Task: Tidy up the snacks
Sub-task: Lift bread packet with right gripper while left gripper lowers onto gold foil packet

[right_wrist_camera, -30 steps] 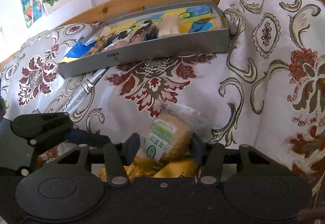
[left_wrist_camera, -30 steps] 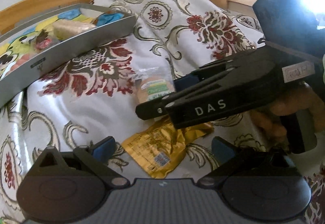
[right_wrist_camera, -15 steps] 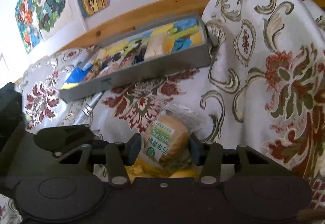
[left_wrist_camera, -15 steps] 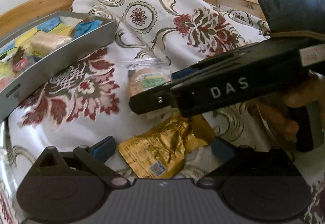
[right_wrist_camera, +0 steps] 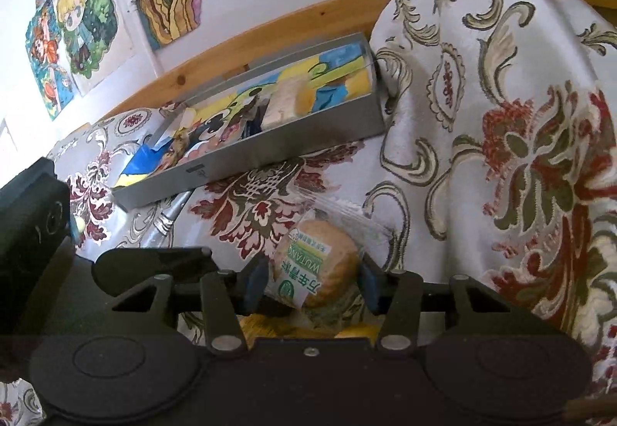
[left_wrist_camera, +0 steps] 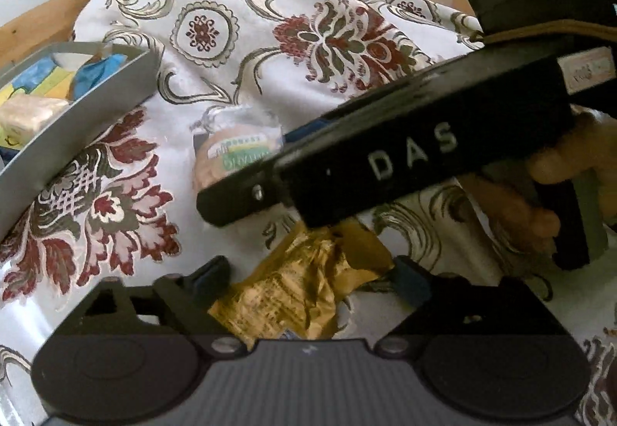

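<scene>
The gray tray (right_wrist_camera: 270, 144) of snacks lies up left on the flowered cloth (right_wrist_camera: 501, 117). The wrapped bun (right_wrist_camera: 320, 271) could slide out of its slick wrapper on the lift. The left gripper (left_wrist_camera: 308, 279) is spread wide around the gold packet (left_wrist_camera: 300, 291), gripping nothing; the right gripper (right_wrist_camera: 308, 283) clasps the bun, pads (right_wrist_camera: 254, 281) on both sides.

Bun packet (right_wrist_camera: 320, 267) lies before the tray (right_wrist_camera: 270, 148), above the foil packet (left_wrist_camera: 297, 291).
</scene>
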{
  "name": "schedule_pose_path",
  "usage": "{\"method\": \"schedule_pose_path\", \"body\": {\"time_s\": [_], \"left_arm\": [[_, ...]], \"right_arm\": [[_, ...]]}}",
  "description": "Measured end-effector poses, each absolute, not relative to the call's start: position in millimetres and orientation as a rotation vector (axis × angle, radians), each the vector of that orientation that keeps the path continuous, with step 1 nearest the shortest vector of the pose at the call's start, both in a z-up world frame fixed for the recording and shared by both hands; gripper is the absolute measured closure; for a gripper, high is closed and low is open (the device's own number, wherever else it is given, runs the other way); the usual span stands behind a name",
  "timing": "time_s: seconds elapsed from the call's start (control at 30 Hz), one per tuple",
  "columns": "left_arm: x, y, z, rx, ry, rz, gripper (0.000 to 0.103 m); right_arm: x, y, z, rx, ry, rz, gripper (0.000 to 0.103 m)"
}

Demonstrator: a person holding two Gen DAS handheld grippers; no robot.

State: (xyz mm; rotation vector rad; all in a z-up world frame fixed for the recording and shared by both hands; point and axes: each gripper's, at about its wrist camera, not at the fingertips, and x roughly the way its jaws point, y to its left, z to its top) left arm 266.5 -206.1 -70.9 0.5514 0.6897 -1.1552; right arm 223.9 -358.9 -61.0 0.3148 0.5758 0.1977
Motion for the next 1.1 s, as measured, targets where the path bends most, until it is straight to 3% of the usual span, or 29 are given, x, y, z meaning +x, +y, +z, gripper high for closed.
{"method": "schedule_pose_path", "body": {"time_s": [0.03, 0.17, 0.47, 0.67, 0.87, 1.1], "left_arm": [[266, -205, -70, 0.546, 0.694, -1.160, 0.024], [262, -198, -71, 0.529, 0.712, -1.132, 0.028], [247, -176, -67, 0.540, 0.743, -1.041, 0.029], [241, -163, -63, 0.525, 0.771, -1.012, 0.029], [240, -154, -56, 0.526, 0.790, -1.015, 0.027], [247, -139, -52, 0.521, 0.834, -1.018, 0.023]], "right_arm": [[224, -360, -61, 0.316, 0.573, 0.197, 0.052], [221, -361, -59, 0.308, 0.561, 0.189, 0.062], [221, -351, -62, 0.276, 0.578, 0.213, 0.067], [226, -352, -74, 0.387, 0.647, 0.277, 0.052], [229, -346, -81, 0.386, 0.678, 0.301, 0.047], [227, -327, -83, 0.286, 0.680, 0.324, 0.058]]}}
